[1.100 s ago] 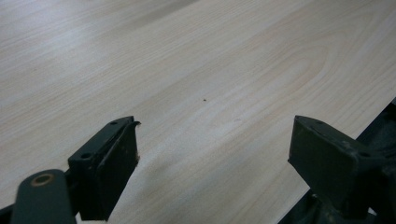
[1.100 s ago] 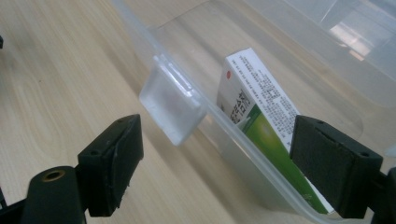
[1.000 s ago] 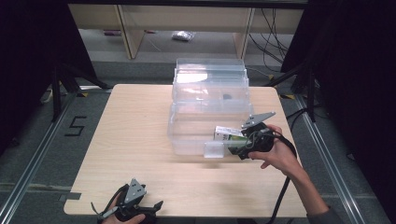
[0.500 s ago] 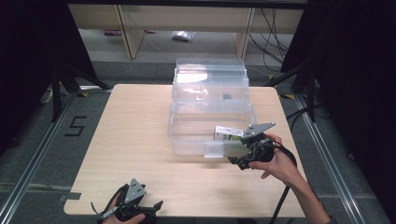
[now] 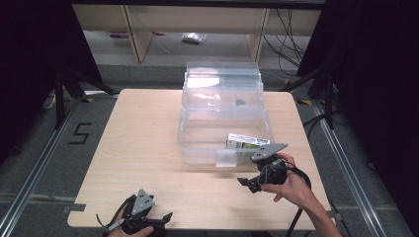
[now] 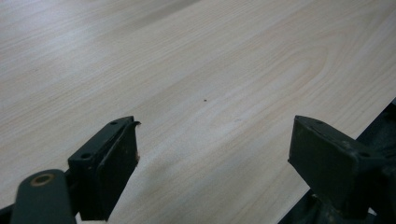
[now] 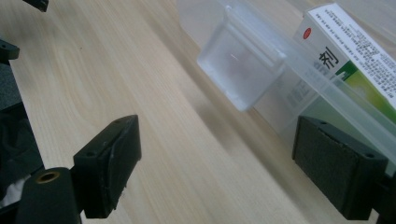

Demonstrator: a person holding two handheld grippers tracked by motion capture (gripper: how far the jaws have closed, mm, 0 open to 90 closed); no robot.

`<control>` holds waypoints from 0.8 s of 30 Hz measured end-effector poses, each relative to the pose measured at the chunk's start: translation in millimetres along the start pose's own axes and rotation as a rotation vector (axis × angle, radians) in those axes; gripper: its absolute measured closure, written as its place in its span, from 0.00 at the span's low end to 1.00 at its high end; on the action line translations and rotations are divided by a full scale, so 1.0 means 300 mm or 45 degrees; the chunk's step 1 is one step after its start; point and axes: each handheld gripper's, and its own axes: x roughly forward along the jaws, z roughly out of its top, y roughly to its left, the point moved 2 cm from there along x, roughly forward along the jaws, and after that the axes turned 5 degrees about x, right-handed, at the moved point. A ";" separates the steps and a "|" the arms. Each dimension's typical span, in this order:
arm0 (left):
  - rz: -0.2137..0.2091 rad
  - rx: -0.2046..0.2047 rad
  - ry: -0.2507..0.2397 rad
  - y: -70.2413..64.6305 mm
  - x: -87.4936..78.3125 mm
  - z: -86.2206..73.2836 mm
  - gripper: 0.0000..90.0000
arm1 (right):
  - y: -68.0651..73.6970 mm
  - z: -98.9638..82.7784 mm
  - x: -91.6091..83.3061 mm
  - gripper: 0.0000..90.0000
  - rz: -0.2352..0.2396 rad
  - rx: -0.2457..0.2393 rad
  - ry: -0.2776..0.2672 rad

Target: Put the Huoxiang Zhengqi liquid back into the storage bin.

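The right gripper has its jaws spread wide with nothing between them; in the right gripper view bare wood shows in the gap, the left pad low in the frame and the right pad at the lower right, close against the wall of the clear plastic box. A small clear latch tab juts from that wall in the upper middle of the frame. Behind the wall, at the upper right, lies a white and green carton with a red dot and printed characters on its face.

From the high view the right hand sits at the lower right of the frame, the gripper just in front of the box's near right corner and apart from it. The carton rests inside the box, toward its right side, lying flat along the near wall. The latch tab hangs at the middle of the front wall. The box's lid stands open behind it, toward the top centre of the frame.

The left gripper lies at the bottom left of the high view, at the near edge of the surface, held by the left hand. Its jaws are released too; in the left gripper view they stand far apart over plain pale wood.
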 end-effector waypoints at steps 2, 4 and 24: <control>0.006 0.002 0.003 0.001 0.001 0.000 0.17 | 0.008 -0.009 0.003 0.18 0.008 0.034 0.017; -0.002 0.003 0.003 0.001 0.000 0.000 0.17 | 0.011 -0.016 0.008 0.18 0.003 0.014 0.019; -0.011 0.009 -0.017 -0.007 -0.005 0.001 0.17 | 0.065 -0.124 0.056 0.19 -0.053 0.054 -0.011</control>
